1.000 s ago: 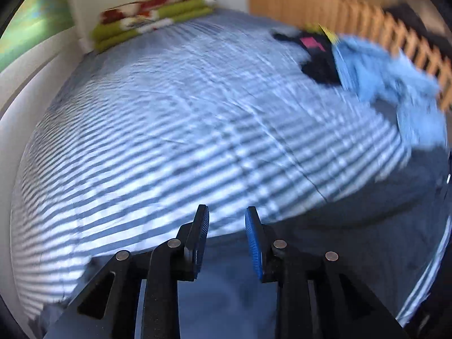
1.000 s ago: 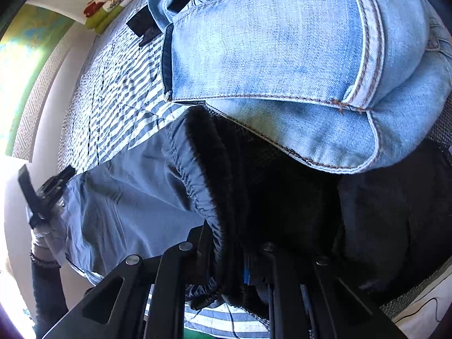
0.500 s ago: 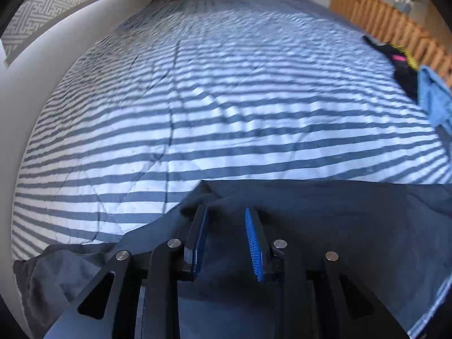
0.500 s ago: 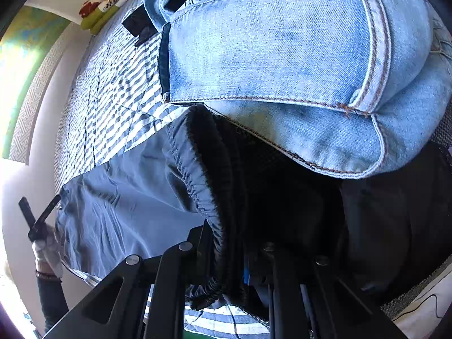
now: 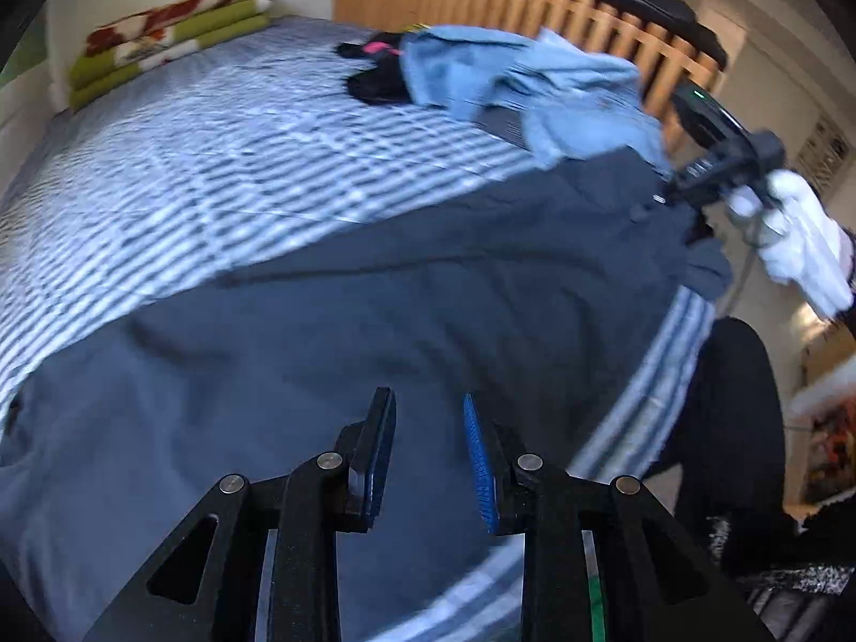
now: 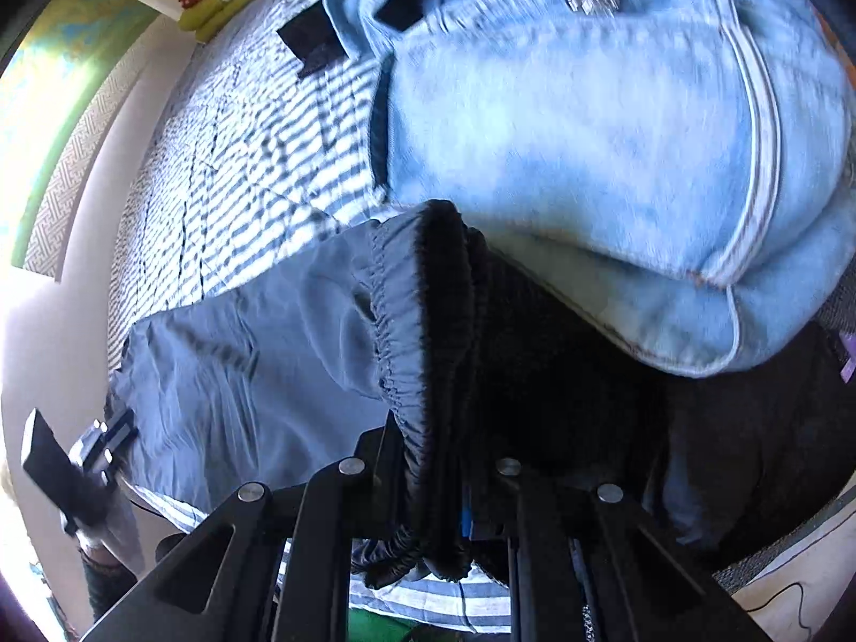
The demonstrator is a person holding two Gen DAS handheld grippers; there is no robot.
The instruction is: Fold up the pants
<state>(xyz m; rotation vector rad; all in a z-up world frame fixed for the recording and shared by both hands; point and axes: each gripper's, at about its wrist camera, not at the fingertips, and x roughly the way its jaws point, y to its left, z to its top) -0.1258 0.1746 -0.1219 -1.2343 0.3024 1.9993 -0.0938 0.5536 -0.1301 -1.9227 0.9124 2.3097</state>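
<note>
- R gripper (image 6: 428,487) clamped on pants (image 5: 374,321) waistband, near bed (image 5: 214,160) edge.
- L gripper (image 5: 428,444) – jaws apart, empty, above leg.
- Step: spreading flat. Next, probably: L grabs hem.

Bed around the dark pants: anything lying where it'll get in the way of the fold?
Yes. The light blue jeans lie crumpled over the waistband end of the dark pants, right above where the right gripper pinches the waistband. The left gripper holds nothing.
</note>
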